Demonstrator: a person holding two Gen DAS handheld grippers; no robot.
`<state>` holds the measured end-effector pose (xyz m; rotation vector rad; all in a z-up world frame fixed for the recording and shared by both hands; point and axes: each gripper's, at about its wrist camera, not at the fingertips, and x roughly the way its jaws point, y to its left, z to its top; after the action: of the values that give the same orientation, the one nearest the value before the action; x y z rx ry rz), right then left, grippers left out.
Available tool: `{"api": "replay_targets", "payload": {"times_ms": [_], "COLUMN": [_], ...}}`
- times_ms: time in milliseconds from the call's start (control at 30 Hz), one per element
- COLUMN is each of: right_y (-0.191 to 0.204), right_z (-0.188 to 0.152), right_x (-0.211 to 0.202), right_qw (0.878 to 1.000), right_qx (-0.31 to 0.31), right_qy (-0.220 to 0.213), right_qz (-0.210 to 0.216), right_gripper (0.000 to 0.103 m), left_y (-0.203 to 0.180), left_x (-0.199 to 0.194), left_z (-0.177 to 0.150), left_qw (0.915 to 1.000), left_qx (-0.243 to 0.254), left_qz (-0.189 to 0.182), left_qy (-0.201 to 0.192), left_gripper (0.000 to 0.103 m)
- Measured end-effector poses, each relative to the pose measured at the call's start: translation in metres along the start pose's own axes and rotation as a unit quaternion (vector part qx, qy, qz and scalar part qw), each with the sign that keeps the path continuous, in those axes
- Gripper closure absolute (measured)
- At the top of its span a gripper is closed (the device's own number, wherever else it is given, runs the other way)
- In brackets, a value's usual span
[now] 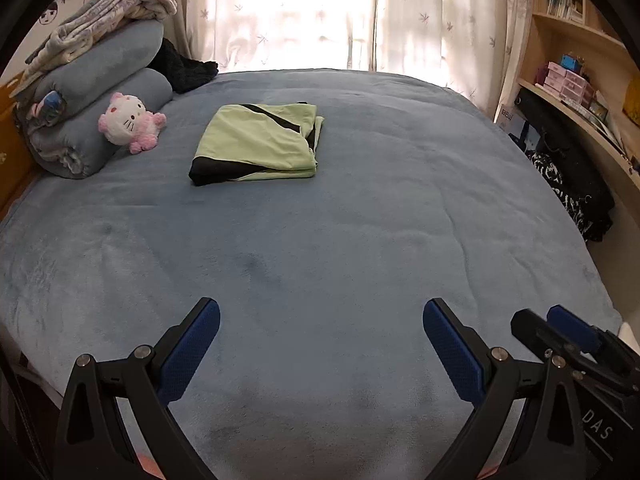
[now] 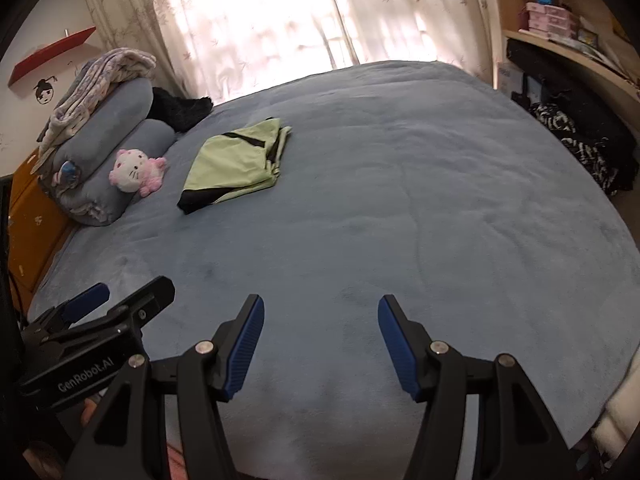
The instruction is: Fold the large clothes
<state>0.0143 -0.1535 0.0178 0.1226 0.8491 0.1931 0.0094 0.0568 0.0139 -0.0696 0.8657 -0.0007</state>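
Note:
A light green garment with black trim [image 1: 258, 142] lies folded into a flat rectangle on the blue bed cover [image 1: 360, 220], far from both grippers; it also shows in the right wrist view [image 2: 234, 162]. My left gripper [image 1: 321, 312] is open and empty, held above the near part of the bed. My right gripper [image 2: 321, 308] is open and empty, also above the near part of the bed. The right gripper shows at the lower right of the left wrist view [image 1: 560, 330]. The left gripper shows at the lower left of the right wrist view [image 2: 116, 300].
Rolled blue bedding with a patterned blanket [image 1: 100, 68] and a pink and white plush toy [image 1: 130, 122] sit at the bed's far left. A black cloth [image 1: 184, 66] lies behind them. Shelves [image 1: 580, 60] and dark clothes [image 1: 572, 188] stand on the right. Curtains [image 1: 320, 12] hang behind.

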Motion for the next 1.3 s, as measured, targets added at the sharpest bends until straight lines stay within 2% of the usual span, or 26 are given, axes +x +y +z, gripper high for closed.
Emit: {"api": "replay_targets", "payload": {"times_ms": [100, 267, 633, 1300], "right_y": [-0.002, -0.004, -0.006, -0.002], "right_z": [0.0, 0.0, 0.0, -0.001], "right_x": [0.0, 0.0, -0.007, -0.007], "right_qw": [1.0, 1.0, 1.0, 1.0], "right_qx": [0.002, 0.003, -0.001, -0.01], "right_qy": [-0.006, -0.007, -0.022, -0.023], "right_qz": [-0.004, 0.0, 0.003, 0.006], "right_gripper": [0.043, 0.043, 0.043, 0.043], "left_y": [-0.002, -0.002, 0.004, 0.006], "left_x": [0.001, 0.002, -0.001, 0.001], "left_z": [-0.002, -0.004, -0.006, -0.008], "left_qw": [1.0, 0.9999, 1.0, 0.9998], "left_qx": [-0.001, 0.007, 0.001, -0.003], "left_qz": [-0.004, 0.009, 0.001, 0.003], "left_qy": [0.003, 0.002, 0.003, 0.018], "left_gripper": [0.002, 0.002, 0.002, 0.006]}}
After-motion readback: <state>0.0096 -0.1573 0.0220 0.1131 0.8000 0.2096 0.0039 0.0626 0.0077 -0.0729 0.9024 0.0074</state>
